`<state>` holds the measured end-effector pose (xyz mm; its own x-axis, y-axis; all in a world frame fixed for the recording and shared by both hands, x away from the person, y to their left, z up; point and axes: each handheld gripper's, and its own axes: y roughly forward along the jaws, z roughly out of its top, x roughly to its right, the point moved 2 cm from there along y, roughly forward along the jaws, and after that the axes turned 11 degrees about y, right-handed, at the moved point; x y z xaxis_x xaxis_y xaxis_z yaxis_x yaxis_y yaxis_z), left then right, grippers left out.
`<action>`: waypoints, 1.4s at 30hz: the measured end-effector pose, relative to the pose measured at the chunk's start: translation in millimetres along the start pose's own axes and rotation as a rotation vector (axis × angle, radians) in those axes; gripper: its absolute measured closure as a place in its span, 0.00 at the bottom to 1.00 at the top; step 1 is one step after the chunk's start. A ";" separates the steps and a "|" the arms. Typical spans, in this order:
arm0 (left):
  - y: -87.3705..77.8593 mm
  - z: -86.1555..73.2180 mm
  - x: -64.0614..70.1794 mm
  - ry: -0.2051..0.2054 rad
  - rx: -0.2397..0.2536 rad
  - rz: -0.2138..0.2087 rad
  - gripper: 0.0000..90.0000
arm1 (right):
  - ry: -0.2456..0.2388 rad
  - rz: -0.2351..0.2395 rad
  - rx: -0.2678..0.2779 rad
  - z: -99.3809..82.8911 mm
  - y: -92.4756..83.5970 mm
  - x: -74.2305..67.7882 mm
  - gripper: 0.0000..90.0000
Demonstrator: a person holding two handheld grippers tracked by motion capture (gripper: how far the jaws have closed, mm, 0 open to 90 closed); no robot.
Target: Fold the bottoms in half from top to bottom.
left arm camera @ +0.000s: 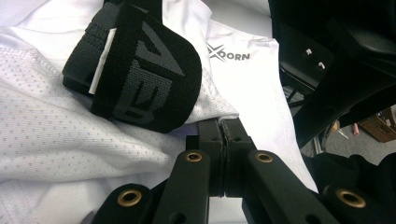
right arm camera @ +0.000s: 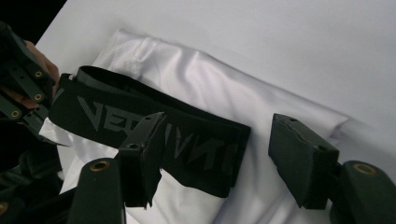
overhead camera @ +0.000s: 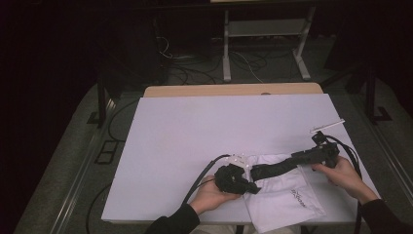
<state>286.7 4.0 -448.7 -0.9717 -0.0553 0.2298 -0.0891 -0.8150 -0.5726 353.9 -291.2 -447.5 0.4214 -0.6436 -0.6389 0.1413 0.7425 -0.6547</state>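
Fingers pinched left, spread right

Left gripper [left arm camera: 223,140] nips the folded white mesh garment [left arm camera: 70,135]; right gripper [right arm camera: 215,158] straddles its black woven lettered waistband [right arm camera: 154,126] without touching.

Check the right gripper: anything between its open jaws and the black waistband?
Nothing visible. In the right gripper view the right gripper stands open right over the black waistband of the white garment, with no other object between. The left gripper is shut at the garment's other end.
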 end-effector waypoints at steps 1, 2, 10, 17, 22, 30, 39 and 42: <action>0.1 -0.2 -0.4 -0.002 0.000 -0.001 0.98 | 0.001 0.001 -0.007 0.1 0.9 0.3 0.40; 0.2 -0.4 -0.5 -0.004 0.001 -0.001 0.98 | 0.004 0.003 -0.013 0.1 2.1 0.2 0.40; 1.2 -0.5 -0.5 -0.005 0.000 -0.002 0.98 | 0.008 0.005 -0.065 0.3 11.9 -1.0 0.44; 2.2 -0.6 -0.9 -0.004 -0.003 -0.004 0.98 | 0.011 0.015 -0.063 0.2 12.7 -1.5 0.65; 2.9 -0.7 -0.9 -0.005 -0.002 -0.004 0.98 | 0.015 0.036 -0.046 -1.2 8.7 -2.0 0.82; 3.0 -0.9 -0.6 -0.006 -0.003 -0.003 0.98 | -0.029 0.073 -0.010 -4.9 -1.3 -12.7 0.90; 3.0 -1.4 -0.7 -0.010 -0.008 -0.006 0.97 | -0.071 0.117 0.014 -10.9 -13.0 -22.6 0.90; 3.0 -1.9 -0.8 -0.015 -0.007 -0.007 0.97 | -0.075 0.129 0.020 -14.0 -15.5 -23.6 0.90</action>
<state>286.8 2.6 -452.1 -0.9676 -0.0584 0.2457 -0.0974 -0.8113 -0.5765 329.2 -290.1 -427.9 0.5025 -0.5278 -0.6848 0.0997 0.8221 -0.5605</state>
